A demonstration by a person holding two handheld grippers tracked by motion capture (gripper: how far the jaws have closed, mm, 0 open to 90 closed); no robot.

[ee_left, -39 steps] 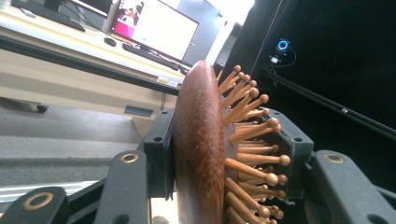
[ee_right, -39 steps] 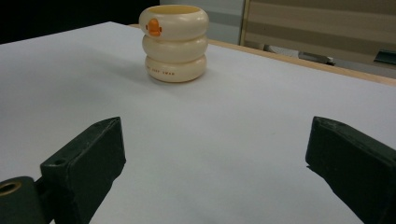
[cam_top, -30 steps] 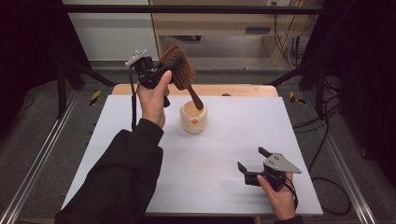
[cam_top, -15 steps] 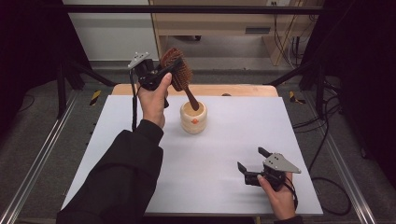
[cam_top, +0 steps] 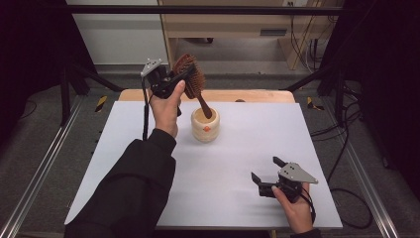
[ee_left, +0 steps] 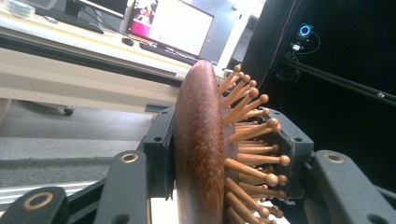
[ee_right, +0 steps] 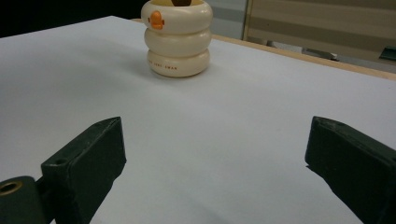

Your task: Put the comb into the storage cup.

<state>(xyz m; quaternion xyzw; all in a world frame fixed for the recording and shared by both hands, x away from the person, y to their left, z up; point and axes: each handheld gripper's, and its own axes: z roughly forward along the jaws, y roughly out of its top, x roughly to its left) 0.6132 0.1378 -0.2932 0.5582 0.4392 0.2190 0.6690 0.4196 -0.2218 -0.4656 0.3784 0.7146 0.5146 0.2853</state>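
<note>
White tabletop (cam_top: 124, 163) first. Cream holder (cam_top: 205, 125) toward the far edge, hairbrush (cam_top: 190, 79) handle dipping into it — head clamped tight in left gripper (cam_top: 173, 82). Near the front right corner, right gripper (cam_top: 265, 174) resting, jaws wide apart, holding nothing.

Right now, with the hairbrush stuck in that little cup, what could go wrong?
1. The hairbrush leans with its handle tip inside the cream cup. Sideways pulling by the left tool could lever the cup over.
2. The left tool grips the brush head across its smooth back and its pins, so the brush might twist or slip.
3. Nothing steadies the cup: the right tool sits open, well away from it on the white table.
</note>
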